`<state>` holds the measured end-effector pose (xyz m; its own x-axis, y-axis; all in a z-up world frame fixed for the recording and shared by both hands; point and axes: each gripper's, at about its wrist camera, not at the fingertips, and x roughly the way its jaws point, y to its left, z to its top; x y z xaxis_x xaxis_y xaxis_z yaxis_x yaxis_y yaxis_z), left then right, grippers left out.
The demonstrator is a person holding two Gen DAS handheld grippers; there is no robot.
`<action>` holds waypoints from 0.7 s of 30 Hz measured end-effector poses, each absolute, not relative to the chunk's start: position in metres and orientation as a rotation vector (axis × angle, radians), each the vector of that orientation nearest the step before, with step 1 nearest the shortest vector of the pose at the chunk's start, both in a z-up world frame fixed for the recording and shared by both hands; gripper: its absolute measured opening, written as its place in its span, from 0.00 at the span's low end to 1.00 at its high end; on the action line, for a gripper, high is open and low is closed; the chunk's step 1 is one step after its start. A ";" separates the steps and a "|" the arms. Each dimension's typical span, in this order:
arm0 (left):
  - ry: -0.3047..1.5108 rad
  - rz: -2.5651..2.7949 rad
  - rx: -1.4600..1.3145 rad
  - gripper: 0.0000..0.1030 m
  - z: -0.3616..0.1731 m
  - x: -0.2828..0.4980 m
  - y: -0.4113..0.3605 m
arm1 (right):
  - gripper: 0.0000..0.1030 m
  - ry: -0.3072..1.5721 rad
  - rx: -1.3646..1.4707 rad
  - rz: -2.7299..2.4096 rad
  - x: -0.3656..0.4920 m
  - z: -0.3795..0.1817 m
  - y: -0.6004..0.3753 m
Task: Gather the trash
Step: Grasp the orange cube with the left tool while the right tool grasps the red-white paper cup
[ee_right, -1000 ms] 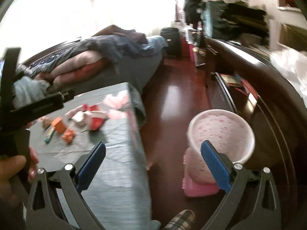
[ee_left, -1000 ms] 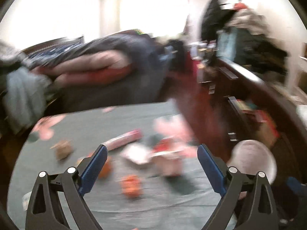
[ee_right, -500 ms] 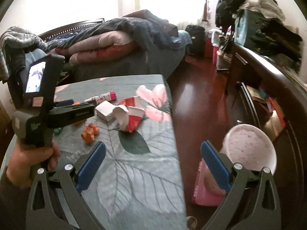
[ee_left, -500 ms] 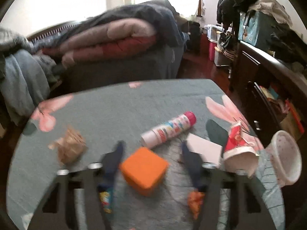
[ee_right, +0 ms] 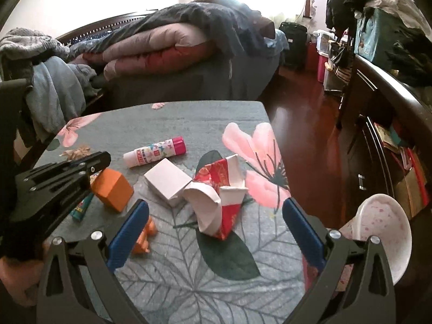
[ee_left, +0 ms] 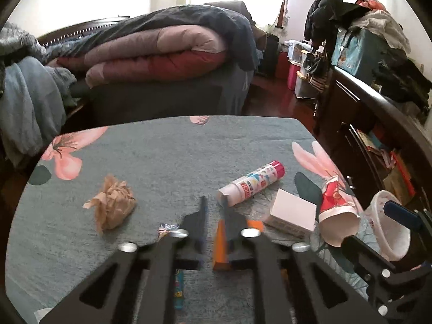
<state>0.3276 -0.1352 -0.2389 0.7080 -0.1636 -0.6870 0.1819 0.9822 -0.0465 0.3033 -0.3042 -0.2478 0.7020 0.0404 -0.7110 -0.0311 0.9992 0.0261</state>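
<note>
Trash lies on a grey floral tablecloth [ee_left: 167, 148]. My left gripper [ee_left: 213, 210] has its jaws nearly together; an orange box [ee_left: 219, 245] shows just beside and under its right finger, and I cannot tell whether it is gripped. The box also shows in the right wrist view [ee_right: 112, 190], under the left gripper [ee_right: 67, 178]. My right gripper [ee_right: 216, 232] is open and empty, just in front of a crushed red-and-white paper cup [ee_right: 218, 197]. A white box [ee_right: 167, 183], a glue stick [ee_right: 154, 152] and a crumpled brown paper [ee_left: 113, 205] lie around.
A white and pink bin [ee_right: 378, 232] stands on the wooden floor right of the table. A small orange scrap [ee_right: 145, 237] and a teal wrapper [ee_right: 81, 210] lie near the front. A bed with folded quilts [ee_left: 151, 54] is behind; a dark dresser [ee_left: 378, 124] stands right.
My left gripper's jaws have come nearly together at the orange box, which they straddled open before. My right gripper has swung from the bin and floor toward the crushed cup on the table.
</note>
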 end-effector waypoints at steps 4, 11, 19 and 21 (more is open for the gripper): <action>0.749 -0.204 0.027 0.68 -0.240 0.326 -0.138 | 0.95 0.809 0.007 0.037 0.306 -0.255 -0.305; 0.758 -0.232 -0.010 0.00 -0.238 0.330 -0.136 | 0.95 0.807 0.017 0.036 0.296 -0.253 -0.314; 0.771 -0.292 -0.029 0.13 -0.235 0.325 -0.135 | 0.95 0.796 -0.009 0.020 0.283 -0.249 -0.318; 0.766 -0.310 -0.015 0.29 -0.234 0.324 -0.140 | 0.95 0.784 -0.024 -0.003 0.273 -0.246 -0.322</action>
